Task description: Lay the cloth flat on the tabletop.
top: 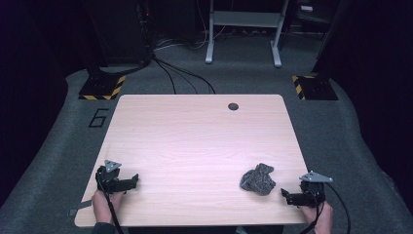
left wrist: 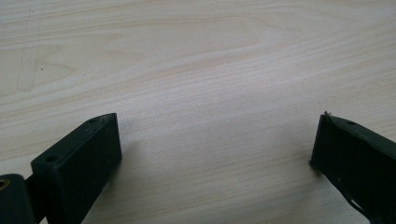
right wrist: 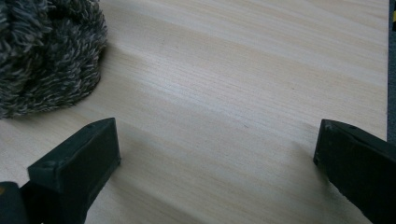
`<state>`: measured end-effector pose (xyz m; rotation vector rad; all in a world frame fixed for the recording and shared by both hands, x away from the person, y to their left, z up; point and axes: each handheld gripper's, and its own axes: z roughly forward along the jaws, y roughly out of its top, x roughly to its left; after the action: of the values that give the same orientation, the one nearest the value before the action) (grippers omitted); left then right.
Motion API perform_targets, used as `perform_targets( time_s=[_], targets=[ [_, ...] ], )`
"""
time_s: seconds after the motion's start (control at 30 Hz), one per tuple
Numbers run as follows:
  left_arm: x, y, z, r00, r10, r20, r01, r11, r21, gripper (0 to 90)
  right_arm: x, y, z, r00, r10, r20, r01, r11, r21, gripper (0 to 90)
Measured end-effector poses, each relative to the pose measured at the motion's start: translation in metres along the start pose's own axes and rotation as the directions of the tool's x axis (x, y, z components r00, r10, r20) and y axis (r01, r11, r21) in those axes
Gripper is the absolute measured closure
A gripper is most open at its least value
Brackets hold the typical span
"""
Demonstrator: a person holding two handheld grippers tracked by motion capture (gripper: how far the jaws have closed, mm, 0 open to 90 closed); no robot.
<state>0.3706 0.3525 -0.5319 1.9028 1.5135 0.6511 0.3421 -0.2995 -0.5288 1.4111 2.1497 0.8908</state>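
Both sets of jaws are spread wide with nothing between them, just bare wood showing in each gripper view, so honestly nothing has been picked up yet. From the high view the left gripper sits low near the front left corner of the table, well apart from the only thing worth grabbing, and the right gripper rests near the front right corner, tips pointing inward. The thing in question is a crumpled grey cloth, bunched into a lump on the front right part of the tabletop, near the right gripper but not touching it. In the right gripper view the cloth looks fuzzy and shaggy, mottled dark and light grey, sort of a chenille or microfibre pile, sitting off to the upper left of the jaws rather than between them. So I'd say the work is basically at the start: reaching, gripping and whatever gets done with the cloth are all left to do.
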Motion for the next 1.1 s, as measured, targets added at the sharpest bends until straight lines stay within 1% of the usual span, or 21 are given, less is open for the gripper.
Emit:
perform_targets(
  time_s=[0.13,0.23,0.27,0.37,0.53,0.57,0.63,0.7,0.77,0.87,0.9,0.93,0.97,1.0,1.03,1.1],
  targets=[
    [-0.001,0.000,0.000,1.0000,-0.002,-0.003,0.002,1.0000,-0.001,1.4,0.000,0.000,0.000,1.0000,0.004,0.003,-0.004,1.000,-0.001,0.0],
    [-0.002,0.000,0.001,0.9999,-0.011,-0.006,0.011,0.9999,-0.011,1.4,0.001,0.000,0.000,0.9999,0.008,0.009,-0.008,1.000,0.000,0.0],
    [-0.001,0.001,0.002,1.0000,-0.001,-0.004,0.001,1.0000,-0.006,1.4,0.001,0.000,0.000,0.9999,0.009,0.009,-0.009,1.000,0.000,0.0],
    [-0.002,0.001,0.002,1.0000,0.005,-0.004,-0.005,0.9999,-0.011,1.6,0.001,0.000,0.000,0.9999,0.010,0.011,-0.010,1.000,0.002,0.0],
    [-0.004,0.001,0.000,0.9999,0.009,-0.014,-0.010,0.9999,-0.007,1.6,0.004,0.002,-0.002,0.9987,-0.004,0.051,0.004,1.000,-0.006,0.0],
    [-0.004,0.001,0.001,0.9999,0.005,-0.016,-0.005,0.9999,-0.014,1.6,0.003,0.002,-0.003,0.9992,0.014,0.038,-0.014,1.000,0.000,0.0],
    [-0.004,0.001,0.000,0.9999,0.010,-0.012,-0.011,0.9999,-0.006,1.9,0.003,0.002,-0.005,0.9990,0.045,0.009,-0.044,0.999,-0.016,0.0],
    [-0.004,0.001,0.001,0.9999,0.008,-0.010,-0.008,0.9999,-0.009,1.9,0.005,0.003,-0.007,0.9985,0.054,-0.005,-0.054,0.998,-0.010,0.0],
    [-0.004,0.001,0.001,1.0000,-0.003,-0.003,0.003,0.9999,-0.010,2.0,0.008,0.006,-0.010,0.9985,0.054,-0.015,-0.054,0.999,-0.009,0.2],
    [-0.005,0.001,0.001,1.0000,0.001,-0.006,-0.001,0.9999,-0.011,2.0,0.014,0.013,-0.022,0.9978,0.055,-0.037,-0.056,0.998,-0.031,1.3],
    [-0.005,0.001,0.001,1.0000,0.003,-0.007,-0.003,0.9999,-0.011,2.0,0.015,0.016,-0.026,0.9979,0.047,-0.044,-0.048,0.998,-0.037,1.5],
    [-0.005,0.001,0.001,1.0000,0.003,-0.007,-0.003,0.9999,-0.011,2.0,0.015,0.016,-0.026,0.9979,0.047,-0.044,-0.048,0.998,-0.037,1.5],
    [-0.005,0.001,0.001,1.0000,0.004,-0.008,-0.004,0.9999,-0.011,2.0,0.018,0.021,-0.032,0.9972,0.049,-0.057,-0.052,0.997,-0.051,1.5],
    [-0.005,0.001,0.001,1.0000,0.004,-0.008,-0.004,0.9999,-0.011,2.0,0.018,0.021,-0.032,0.9972,0.049,-0.057,-0.052,0.997,-0.051,1.5],
    [-0.005,0.001,0.001,1.0000,0.004,-0.006,-0.004,0.9999,-0.011,2.1,0.023,0.027,-0.038,0.9972,0.034,-0.066,-0.038,0.997,-0.063,1.5],
    [-0.005,0.001,0.001,1.0000,0.005,-0.005,-0.005,0.9999,-0.011,2.1,0.029,0.033,-0.042,0.9966,0.018,-0.080,-0.023,0.998,-0.066,1.4]
  ],
)
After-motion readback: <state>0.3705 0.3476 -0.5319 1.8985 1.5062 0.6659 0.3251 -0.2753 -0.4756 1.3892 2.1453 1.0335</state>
